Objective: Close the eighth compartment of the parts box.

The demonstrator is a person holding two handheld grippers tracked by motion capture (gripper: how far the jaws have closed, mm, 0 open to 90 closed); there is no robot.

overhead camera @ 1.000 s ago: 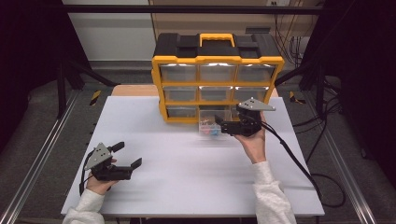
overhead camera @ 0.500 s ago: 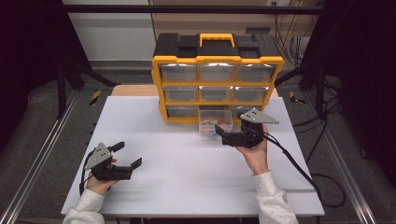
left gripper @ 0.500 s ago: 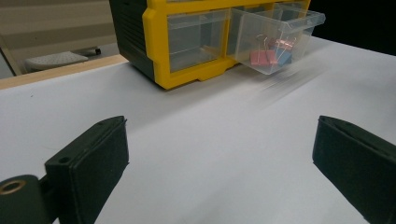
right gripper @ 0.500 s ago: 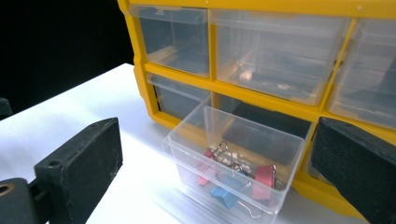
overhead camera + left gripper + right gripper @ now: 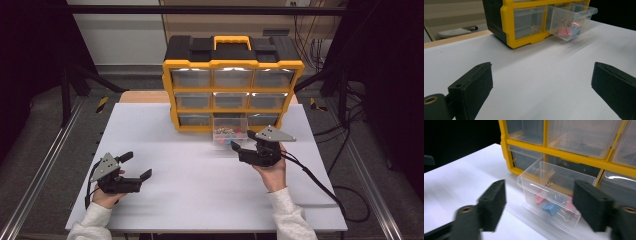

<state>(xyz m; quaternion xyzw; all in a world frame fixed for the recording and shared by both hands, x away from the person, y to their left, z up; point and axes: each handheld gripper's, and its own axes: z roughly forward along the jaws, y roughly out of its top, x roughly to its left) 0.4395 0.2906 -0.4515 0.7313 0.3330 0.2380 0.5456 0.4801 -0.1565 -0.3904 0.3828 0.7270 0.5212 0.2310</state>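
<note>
Clear plastic drawer (image 5: 550, 202) of binder clips (image 5: 551, 208) pulled out from yellow organizer (image 5: 232, 82) at worktop's far edge, right gripper (image 5: 241, 143) jaws just narrowing but apart before it, left gripper (image 5: 136, 165) spread near front-left corner.

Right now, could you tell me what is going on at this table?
A person works two hand-held grippers at a yellow drawer organizer. The bottom-middle clear drawer is pulled out and holds pink and blue binder clips. The right gripper sits just in front of that drawer; its jaws have just been closing, with nothing between them yet. The left gripper rests open on the white table, away from the organizer.
</note>
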